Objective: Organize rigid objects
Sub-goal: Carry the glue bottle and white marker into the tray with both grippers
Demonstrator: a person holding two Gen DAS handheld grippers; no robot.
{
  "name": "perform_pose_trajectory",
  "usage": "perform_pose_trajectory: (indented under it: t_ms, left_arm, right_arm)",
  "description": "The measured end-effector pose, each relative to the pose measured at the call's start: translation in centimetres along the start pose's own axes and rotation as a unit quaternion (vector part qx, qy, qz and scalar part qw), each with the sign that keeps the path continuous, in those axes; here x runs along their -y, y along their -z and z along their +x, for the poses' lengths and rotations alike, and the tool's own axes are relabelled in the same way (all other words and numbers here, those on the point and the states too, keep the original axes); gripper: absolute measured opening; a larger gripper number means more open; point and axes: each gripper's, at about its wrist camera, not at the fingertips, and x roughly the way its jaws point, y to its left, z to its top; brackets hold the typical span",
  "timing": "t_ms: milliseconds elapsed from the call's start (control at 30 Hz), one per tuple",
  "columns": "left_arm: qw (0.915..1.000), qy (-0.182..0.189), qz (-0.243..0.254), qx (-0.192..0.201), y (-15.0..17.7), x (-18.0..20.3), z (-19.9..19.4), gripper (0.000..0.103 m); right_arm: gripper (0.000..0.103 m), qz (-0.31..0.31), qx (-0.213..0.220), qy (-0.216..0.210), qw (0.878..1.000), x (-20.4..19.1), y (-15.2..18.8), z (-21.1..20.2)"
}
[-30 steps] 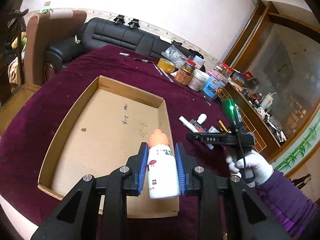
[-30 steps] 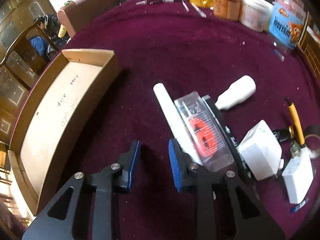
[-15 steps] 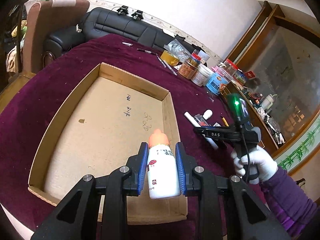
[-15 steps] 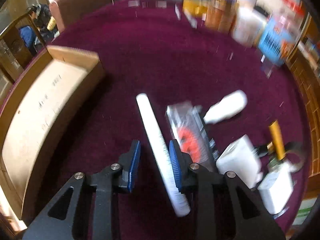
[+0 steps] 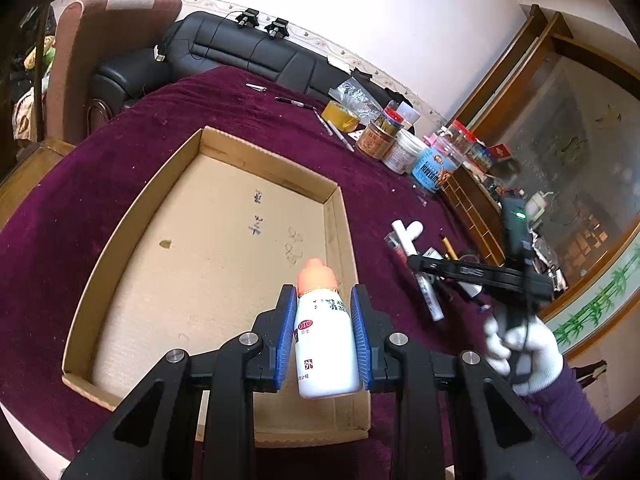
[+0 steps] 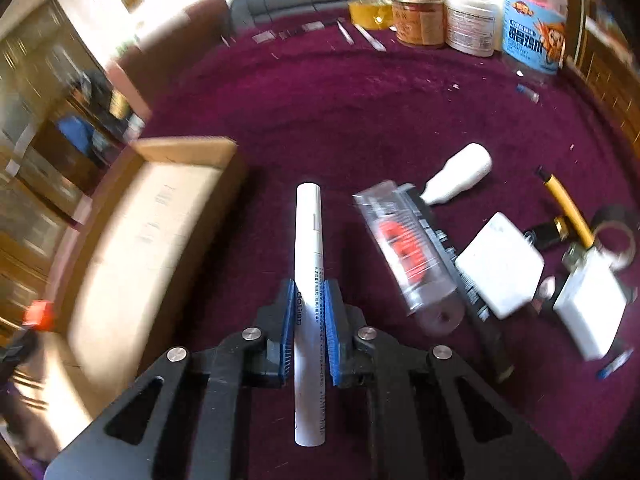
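1. Maroon cloth [image 5: 120, 168] covered the table under the cardboard tray [image 5: 332, 216], the landmark.
2. Nearest, over its near edge, the left gripper [image 5: 324, 336] clamped a white bottle [image 5: 326, 344].
3. Right of the tray, the right gripper [image 6: 308, 332], having just closed, pinched a white marker [image 6: 307, 240].
4. Farther right lay loose clutter; judged best: lower each item flat before releasing.

- The left gripper [image 5: 324, 336] was matte black, with ribbed blue pads lining the inner faces of its fingers [image 5: 286, 340].
- Silver round screws sat behind the fingers on triangular cut-out arms.
- The right gripper [image 6: 307, 328] looked alike.
- A white knit glove [image 5: 524, 350] and purple sleeve [image 5: 568, 412] were worn; a black cable ran along the handle.
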Motion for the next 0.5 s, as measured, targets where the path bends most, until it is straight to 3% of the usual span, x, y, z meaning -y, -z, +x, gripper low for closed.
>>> perform_pose_trajectory:
  t_ms: [133, 233, 400, 500]
  left_arm:
    - [1.0000, 0.004, -0.004, -0.002, -1.8, 0.2, 0.5, 0.023]
    - [0.9999, -0.008, 0.008, -0.006, -4.2, 0.7, 2.5, 0.023]
    - [0.9987, -0.007, -0.027, -0.043, -7.4, -0.4, 7.6, 0.023]
    - [0.9966, -0.012, -0.055, -0.061, -8.5, -1.9, 10.5, 0.023]
  right_arm:
    - [0.012, 0.014, 0.001, -0.086, 0.996, -2.5, -0.9, -1.1]
    - [0.012, 0.035, -0.018, -0.121, 0.992, -4.6, -2.3, 0.6]
    - [0.012, 0.048, -0.033, -0.090, 0.994, -7.8, -4.3, 4.8]
    - [0.012, 0.034, -0.023, -0.050, 0.998, -9.4, -5.1, 6.2]
